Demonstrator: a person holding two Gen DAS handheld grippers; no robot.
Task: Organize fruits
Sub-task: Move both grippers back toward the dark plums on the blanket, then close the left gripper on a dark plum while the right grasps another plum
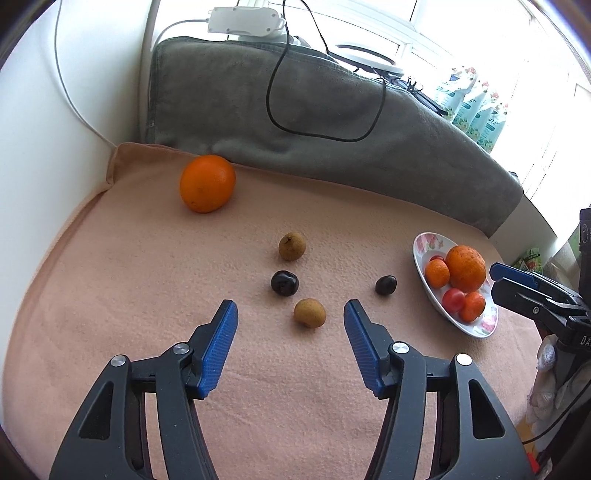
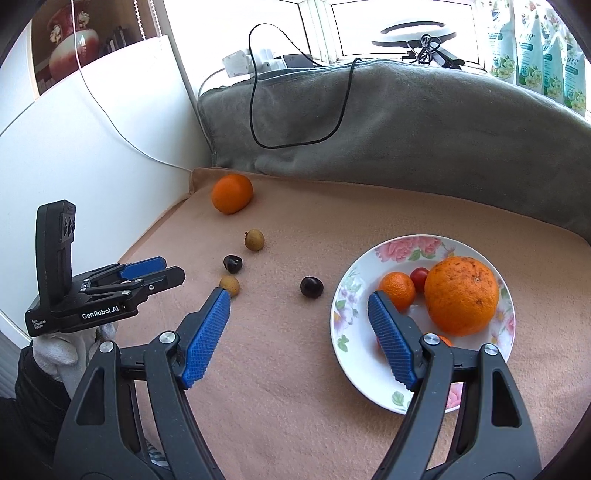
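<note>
A floral plate (image 2: 354, 273) (image 1: 424, 243) holds a big orange (image 2: 461, 295), small tangerines (image 2: 397, 290) and cherry tomatoes (image 2: 419, 278). On the peach blanket lie a loose orange (image 1: 207, 183) (image 2: 232, 193), two brown longans (image 1: 309, 312) (image 1: 291, 246) and two dark cherries (image 1: 284, 283) (image 1: 386, 285). My left gripper (image 1: 291, 314) is open and empty, its jaws either side of the near longan. My right gripper (image 2: 299, 299) is open and empty, one finger over the plate's near-left rim, the cherry (image 2: 311, 287) just beyond.
A grey folded blanket (image 1: 295, 122) with a black cable (image 1: 325, 136) runs along the back. A white wall (image 1: 55, 129) bounds the left. Packets (image 2: 535, 48) and a ring light (image 2: 413, 31) stand by the window.
</note>
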